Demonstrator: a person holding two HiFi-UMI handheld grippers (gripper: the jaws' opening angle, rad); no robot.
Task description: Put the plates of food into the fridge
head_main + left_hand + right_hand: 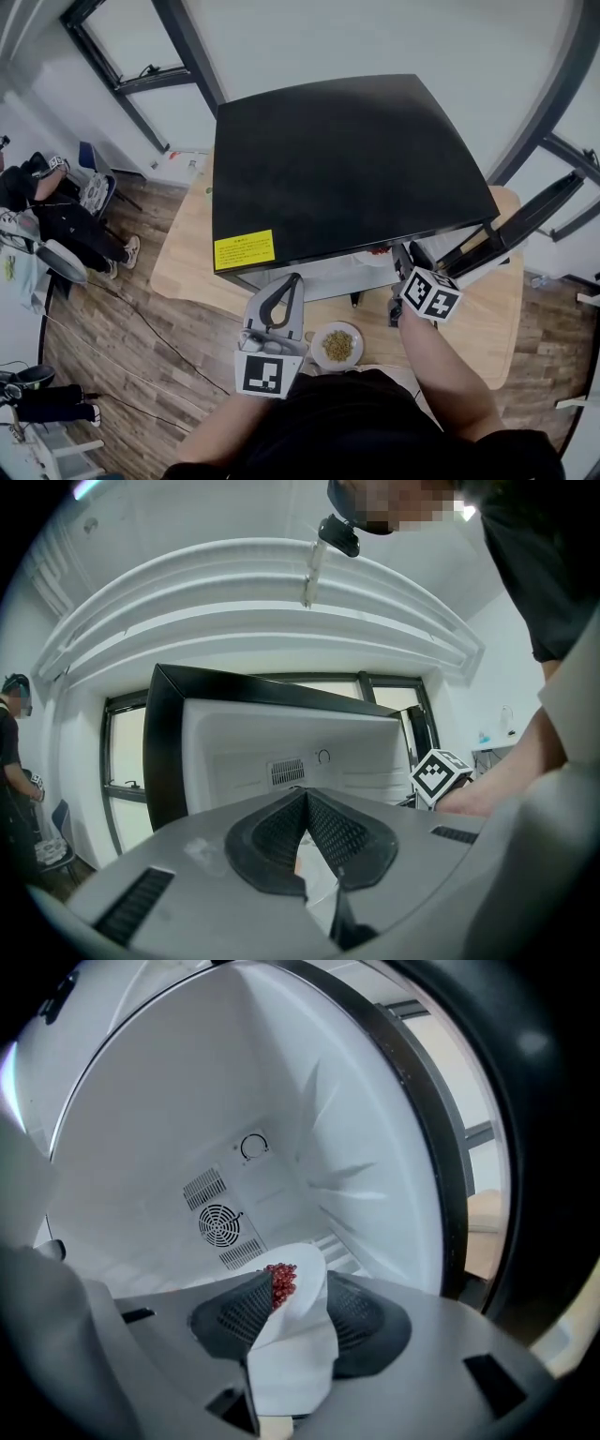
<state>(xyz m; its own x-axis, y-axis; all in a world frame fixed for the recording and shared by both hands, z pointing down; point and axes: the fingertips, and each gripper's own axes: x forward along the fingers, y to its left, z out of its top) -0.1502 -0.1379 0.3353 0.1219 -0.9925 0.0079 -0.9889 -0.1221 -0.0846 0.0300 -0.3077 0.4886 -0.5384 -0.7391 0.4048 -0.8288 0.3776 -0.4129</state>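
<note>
A black mini fridge [347,159] stands on a wooden table [183,253] with its door [520,220] swung open to the right. My right gripper [403,260] reaches into the white interior [234,1138]. A white plate of red food [298,1312] sits tilted between its jaws; my right gripper [298,1283] is open, its pads standing wide of the plate. A second plate with yellow-green food [337,345] lies on the table in front of the fridge. My left gripper [289,281] hovers just left of it, shut and empty, facing the open fridge [281,752].
The fridge's back wall has a round fan grille [217,1225] and vents. The open door stands close to the right of my right arm. People sit at the far left of the room [56,211] beside chairs on a wood floor [122,347].
</note>
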